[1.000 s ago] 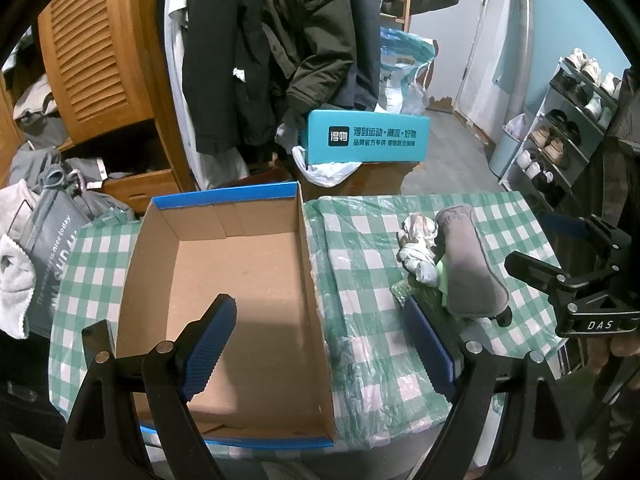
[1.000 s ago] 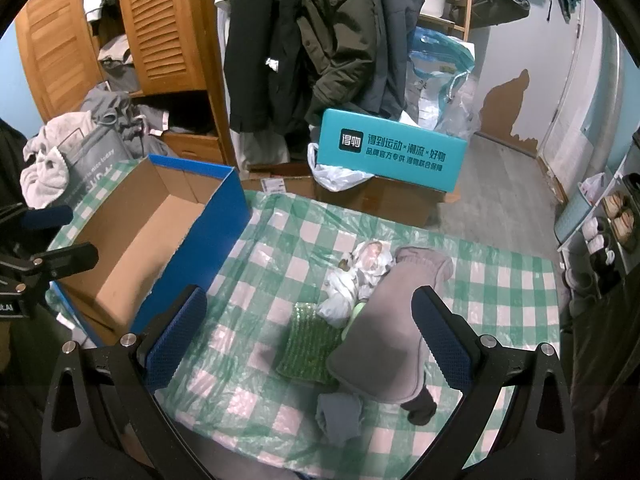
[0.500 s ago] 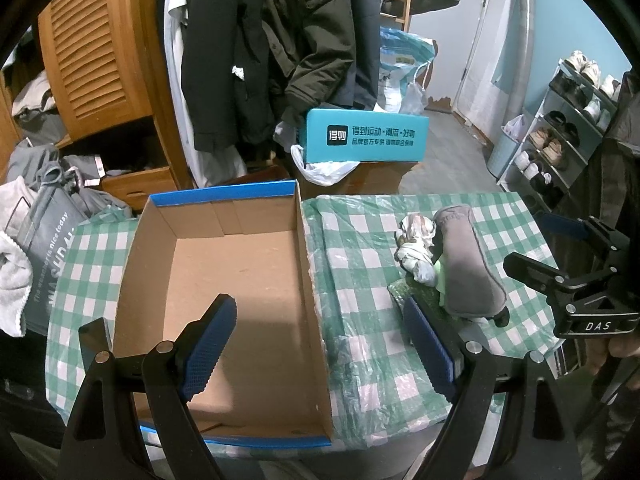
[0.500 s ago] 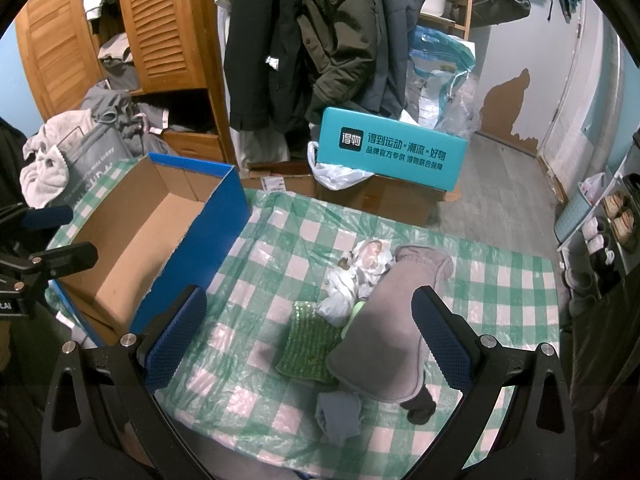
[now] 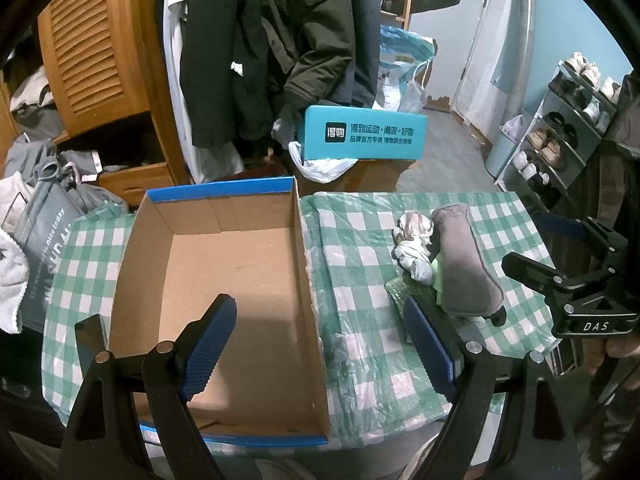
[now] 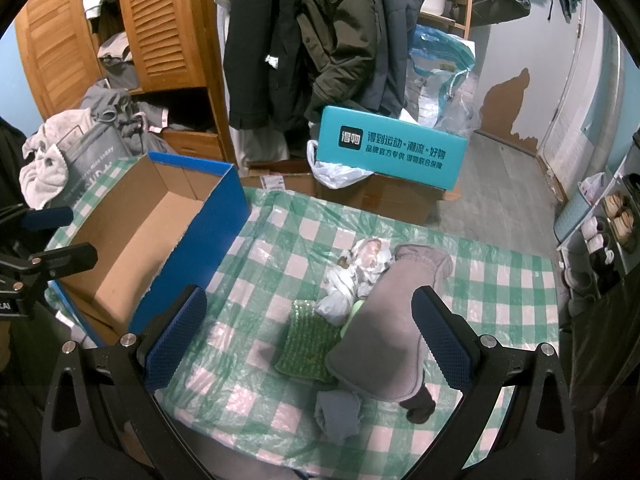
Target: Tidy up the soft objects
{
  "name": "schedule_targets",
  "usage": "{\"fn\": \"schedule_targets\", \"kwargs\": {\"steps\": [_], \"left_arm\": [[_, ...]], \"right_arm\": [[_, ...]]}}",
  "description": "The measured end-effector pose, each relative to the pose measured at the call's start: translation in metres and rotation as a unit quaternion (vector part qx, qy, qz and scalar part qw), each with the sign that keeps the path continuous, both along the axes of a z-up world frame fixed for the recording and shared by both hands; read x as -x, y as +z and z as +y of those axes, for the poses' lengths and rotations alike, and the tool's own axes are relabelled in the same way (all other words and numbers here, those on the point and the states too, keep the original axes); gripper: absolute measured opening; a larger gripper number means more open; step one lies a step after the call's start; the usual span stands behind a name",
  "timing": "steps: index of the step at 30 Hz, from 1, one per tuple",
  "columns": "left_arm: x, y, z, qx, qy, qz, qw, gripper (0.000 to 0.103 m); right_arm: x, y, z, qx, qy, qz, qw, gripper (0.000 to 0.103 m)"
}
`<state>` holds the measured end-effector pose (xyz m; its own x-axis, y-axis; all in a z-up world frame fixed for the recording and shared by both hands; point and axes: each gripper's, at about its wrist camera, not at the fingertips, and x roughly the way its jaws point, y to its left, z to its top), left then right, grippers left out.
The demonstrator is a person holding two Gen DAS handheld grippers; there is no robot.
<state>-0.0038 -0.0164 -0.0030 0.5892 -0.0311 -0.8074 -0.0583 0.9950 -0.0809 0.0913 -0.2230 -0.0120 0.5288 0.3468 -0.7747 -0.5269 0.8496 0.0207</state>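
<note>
Left wrist view: your left gripper (image 5: 320,350) hangs jaws apart over the empty blue-edged cardboard box (image 5: 224,280) on the checked tablecloth (image 5: 360,344).

Right wrist view: your right gripper (image 6: 310,340), jaws spread, holds nothing above the grey plush (image 6: 392,320), white cloth bundle (image 6: 352,276) and green pad (image 6: 310,350).

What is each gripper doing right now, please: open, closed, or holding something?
Left gripper: open, holding nothing, hovering over the cardboard box.
Right gripper: open, holding nothing, above the grey plush item.
</note>
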Motion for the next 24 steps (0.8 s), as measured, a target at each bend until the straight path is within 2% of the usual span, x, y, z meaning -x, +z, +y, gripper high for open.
{"fn": "schedule_targets", "kwargs": {"steps": [24], "left_arm": [[-0.001,-0.0003,0.0,0.002,0.0,0.002,1.0,0.087]], "right_arm": [[0.0014,-0.0019,-0.0017,0.002,-0.001,0.002,1.0,0.101]]}}
